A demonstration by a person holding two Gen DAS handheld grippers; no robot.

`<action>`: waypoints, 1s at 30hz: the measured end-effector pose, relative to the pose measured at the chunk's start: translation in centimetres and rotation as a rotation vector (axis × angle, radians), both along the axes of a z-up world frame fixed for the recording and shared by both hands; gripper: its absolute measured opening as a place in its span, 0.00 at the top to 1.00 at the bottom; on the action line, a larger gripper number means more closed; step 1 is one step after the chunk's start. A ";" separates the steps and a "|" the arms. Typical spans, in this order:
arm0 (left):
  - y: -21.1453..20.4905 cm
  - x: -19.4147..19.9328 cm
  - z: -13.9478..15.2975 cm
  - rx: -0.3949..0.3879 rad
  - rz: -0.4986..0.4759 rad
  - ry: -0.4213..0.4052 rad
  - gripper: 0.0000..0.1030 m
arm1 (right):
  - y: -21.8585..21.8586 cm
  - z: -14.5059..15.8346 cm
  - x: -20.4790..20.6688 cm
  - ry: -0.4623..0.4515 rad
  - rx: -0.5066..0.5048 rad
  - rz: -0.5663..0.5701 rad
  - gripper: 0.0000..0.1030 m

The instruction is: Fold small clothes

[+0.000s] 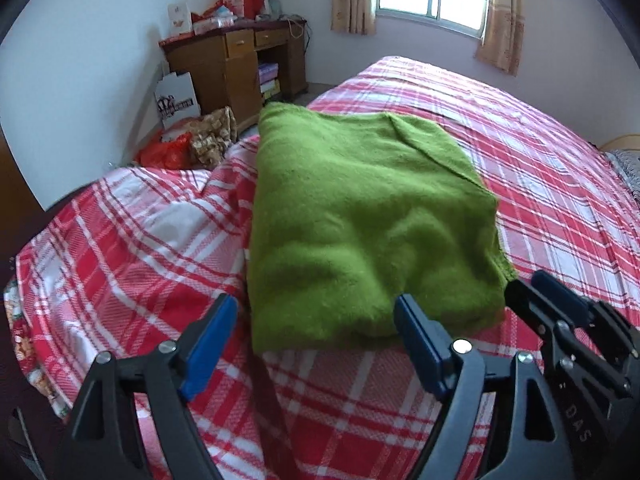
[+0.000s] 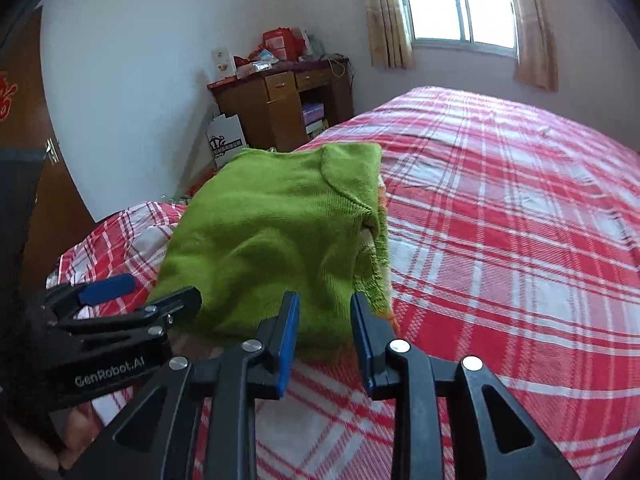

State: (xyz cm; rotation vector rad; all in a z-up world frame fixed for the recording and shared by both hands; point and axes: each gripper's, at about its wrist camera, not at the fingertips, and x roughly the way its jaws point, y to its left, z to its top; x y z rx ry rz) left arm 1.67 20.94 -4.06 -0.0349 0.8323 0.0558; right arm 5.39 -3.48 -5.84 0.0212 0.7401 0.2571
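Note:
A green knitted garment [image 1: 360, 216] lies folded in a thick rectangle on the red and white plaid bedspread [image 1: 540, 184]. My left gripper [image 1: 316, 344] stands wide open at the garment's near edge, one blue pad on each side of its near left part, neither pressing on it. In the right wrist view the same garment [image 2: 272, 232] fills the middle. My right gripper [image 2: 326, 320] is at its near right corner with a narrow gap between the pads. Green cloth shows behind the gap, and the pads do not pinch it. Each gripper also shows in the other's view: right gripper [image 1: 536, 294], left gripper [image 2: 140, 294].
The bed's left edge drops off beside the garment. Beyond it stand a wooden desk [image 1: 240, 68] piled with boxes, a white carton [image 1: 176, 100] and bags [image 1: 188, 144] on the floor. A curtained window [image 2: 460, 4] is behind the bed, a brown door [image 2: 24, 120] at far left.

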 end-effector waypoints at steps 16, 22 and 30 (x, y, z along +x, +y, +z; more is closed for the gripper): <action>-0.7 -3.6 0.2 0.033 -0.020 -0.006 0.19 | -2.1 1.8 -5.3 -0.026 -0.041 -0.071 0.39; -1.4 -4.9 0.4 0.052 -0.038 0.001 0.19 | -2.3 2.7 -6.9 -0.033 -0.037 -0.081 0.39; -2.0 -7.2 0.5 0.070 -0.088 0.046 0.14 | -2.6 3.7 -8.8 0.017 -0.034 -0.101 0.39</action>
